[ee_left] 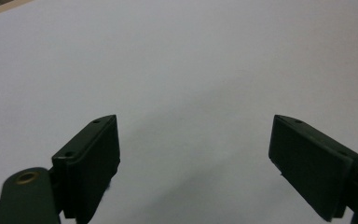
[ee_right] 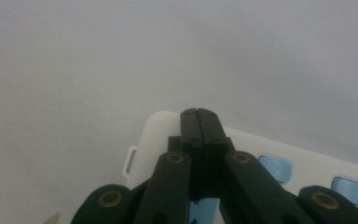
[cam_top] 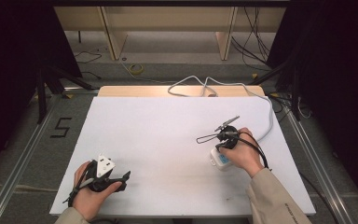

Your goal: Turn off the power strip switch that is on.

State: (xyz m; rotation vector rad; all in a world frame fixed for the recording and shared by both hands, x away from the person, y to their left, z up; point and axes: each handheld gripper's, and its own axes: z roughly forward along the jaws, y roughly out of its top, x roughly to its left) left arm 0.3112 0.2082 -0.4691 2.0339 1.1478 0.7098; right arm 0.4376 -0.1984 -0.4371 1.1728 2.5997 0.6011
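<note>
Two tools [cam_top: 121, 179] [cam_top: 221, 144]; one power strip [cam_top: 220, 158]; one table [cam_top: 168, 126]

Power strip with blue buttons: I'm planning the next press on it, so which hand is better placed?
Right. The right gripper hangs directly over the power strip, fingers shut. The left gripper is open over the bare white table, far off.

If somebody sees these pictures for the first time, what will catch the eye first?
Probably the white power strip at the right of the white table, with blue buttons, and its white cable looping away over the far edge. The right gripper rests on it with jaws shut. At the near left, the left gripper is open over bare table.
</note>
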